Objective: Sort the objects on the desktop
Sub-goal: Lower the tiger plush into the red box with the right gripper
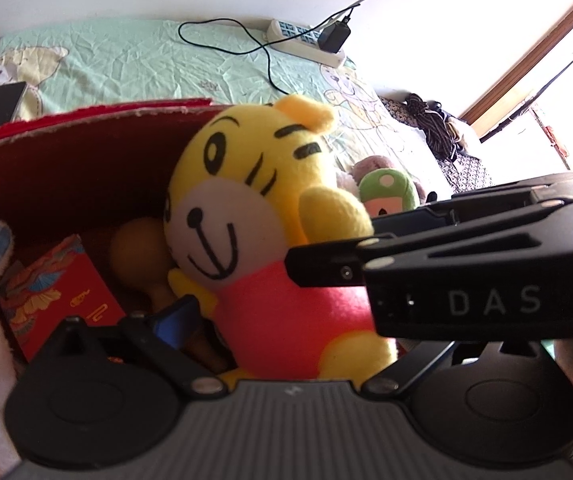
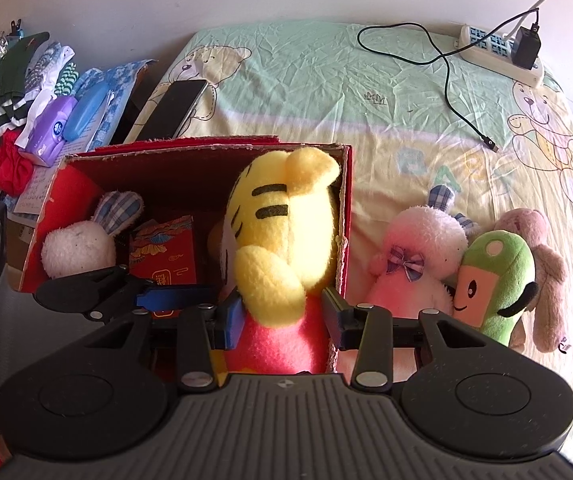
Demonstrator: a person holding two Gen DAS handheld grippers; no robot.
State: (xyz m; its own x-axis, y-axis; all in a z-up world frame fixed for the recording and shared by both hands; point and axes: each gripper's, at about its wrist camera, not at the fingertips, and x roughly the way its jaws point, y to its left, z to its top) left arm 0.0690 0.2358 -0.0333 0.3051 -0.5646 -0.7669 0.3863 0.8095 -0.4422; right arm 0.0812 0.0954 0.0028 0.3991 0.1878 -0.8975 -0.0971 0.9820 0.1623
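Right wrist view: right gripper (image 2: 282,316), fingers clamped on the red body of a yellow tiger toy (image 2: 286,232), held inside a red box (image 2: 206,148), against its right wall. Left gripper (image 2: 166,296) reaches into the box from the left; whether it grips anything cannot be told. Box also holds a white rabbit toy (image 2: 78,244) and a red packet (image 2: 166,252). Outside, right: pink toy (image 2: 414,264), green toy (image 2: 494,276), on a bear-print sheet (image 2: 326,80).

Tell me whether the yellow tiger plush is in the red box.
In: the yellow tiger plush sits inside the red box walls.
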